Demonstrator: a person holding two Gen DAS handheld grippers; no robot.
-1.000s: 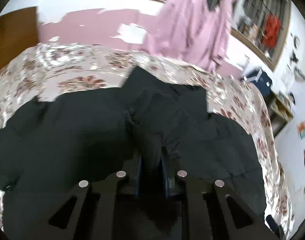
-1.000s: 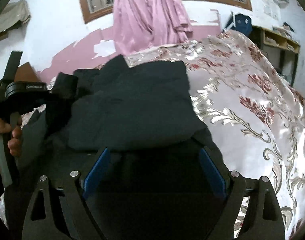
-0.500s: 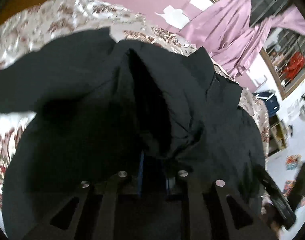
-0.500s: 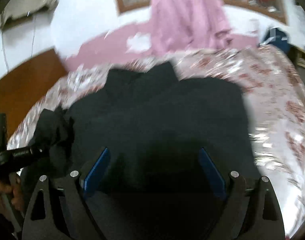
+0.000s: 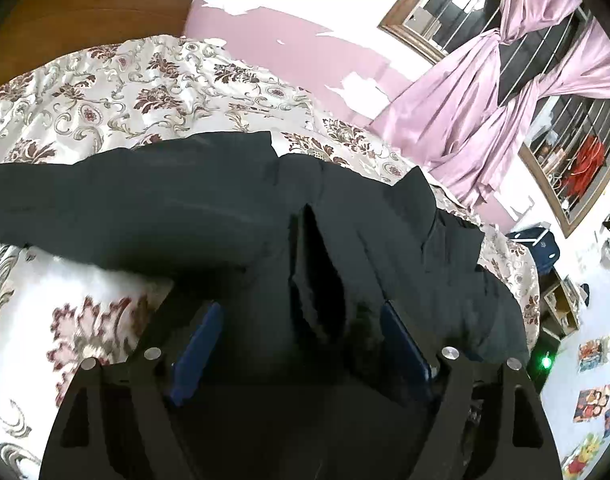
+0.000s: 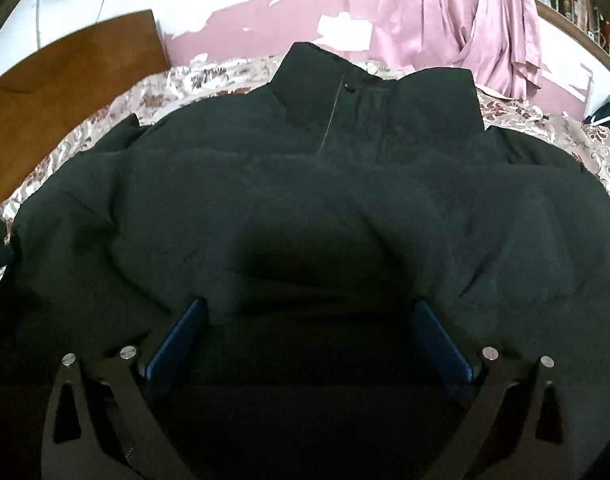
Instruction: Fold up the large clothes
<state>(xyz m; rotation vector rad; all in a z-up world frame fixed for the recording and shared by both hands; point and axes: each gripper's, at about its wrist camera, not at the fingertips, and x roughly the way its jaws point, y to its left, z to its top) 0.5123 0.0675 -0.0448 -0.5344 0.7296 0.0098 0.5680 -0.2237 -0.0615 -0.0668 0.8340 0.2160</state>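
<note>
While jacket (image 6: 305, 200) lies collar-away lengthwise | left gripper (image 5: 301, 344) just released, fold between | right gripper (image 6: 309, 332) released

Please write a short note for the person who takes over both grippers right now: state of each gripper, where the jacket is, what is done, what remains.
Left gripper: jaws have just been opening; a fold of the black jacket still stands between them, not pinched.
Right gripper: jaws have just been opening to full width, above the jacket body, holding nothing.
Jacket: spread on the floral bedspread, collar toward the wall, one sleeve lying sideways.
Done: the held fold released.
Left: probably bring the sleeve in, fold the body, smooth it.
</note>
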